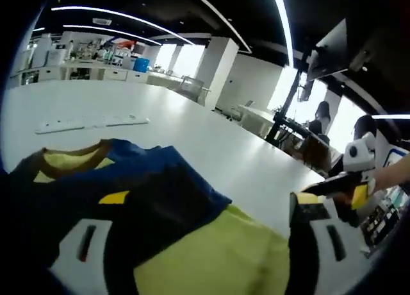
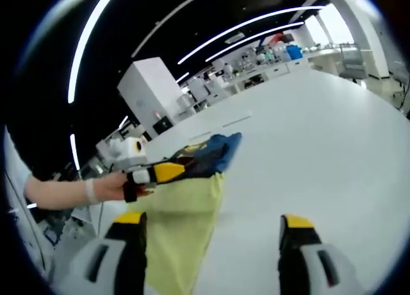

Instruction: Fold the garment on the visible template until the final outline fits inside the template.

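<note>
1. Yellow-and-blue garment lies on the white table: blue collar end out at about 10 o'clock in the left gripper view, yellow body running back toward 5 o'clock under the jaws.
2. Left gripper sits right over the cloth, clearly the nearer one; can't tell if it's clamped.
3. Right gripper hangs released over bare table, garment at its 10 o'clock.
4. My guess: the fold goes across that long axis. No template line I can make out.
</note>
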Motion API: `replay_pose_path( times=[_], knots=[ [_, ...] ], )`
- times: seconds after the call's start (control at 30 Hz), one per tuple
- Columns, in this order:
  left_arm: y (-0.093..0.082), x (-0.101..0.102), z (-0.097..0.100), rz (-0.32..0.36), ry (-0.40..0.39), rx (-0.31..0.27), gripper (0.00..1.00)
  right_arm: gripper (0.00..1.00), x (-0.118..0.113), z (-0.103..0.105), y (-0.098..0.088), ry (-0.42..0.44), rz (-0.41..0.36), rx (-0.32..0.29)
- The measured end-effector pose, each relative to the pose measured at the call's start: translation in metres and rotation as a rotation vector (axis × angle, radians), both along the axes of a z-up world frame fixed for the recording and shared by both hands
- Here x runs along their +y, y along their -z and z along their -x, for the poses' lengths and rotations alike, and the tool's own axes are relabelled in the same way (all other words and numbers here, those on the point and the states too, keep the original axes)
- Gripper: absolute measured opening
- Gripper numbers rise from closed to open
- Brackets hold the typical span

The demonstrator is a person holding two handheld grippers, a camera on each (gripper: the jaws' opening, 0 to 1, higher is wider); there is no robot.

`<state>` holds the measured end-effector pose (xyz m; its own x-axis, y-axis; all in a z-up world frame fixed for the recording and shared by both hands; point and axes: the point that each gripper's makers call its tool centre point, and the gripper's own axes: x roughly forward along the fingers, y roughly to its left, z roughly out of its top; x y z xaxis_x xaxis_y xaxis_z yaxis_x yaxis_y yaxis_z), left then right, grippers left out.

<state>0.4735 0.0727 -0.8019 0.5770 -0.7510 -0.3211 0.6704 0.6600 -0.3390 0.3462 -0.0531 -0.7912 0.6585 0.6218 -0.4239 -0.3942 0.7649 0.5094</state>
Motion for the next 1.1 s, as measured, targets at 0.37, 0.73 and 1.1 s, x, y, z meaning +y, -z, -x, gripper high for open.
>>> replay_pose_path(
  times=[0.37, 0.73, 1.1],
  knots=[
    [-0.012, 0.019, 0.005, -0.094, 0.025, -0.026, 0.99, 0.85, 0.007, -0.004, -0.011, -0.025, 0.011, -0.026],
    [-0.032, 0.049, 0.03, -0.176, 0.051, -0.048, 0.99, 0.88, 0.029, -0.006, -0.029, -0.125, 0.101, -0.107],
    [-0.051, 0.102, 0.069, -0.209, 0.036, -0.054, 0.99, 1.0, 0.04, -0.001, -0.039, -0.174, 0.135, -0.142]
  ],
)
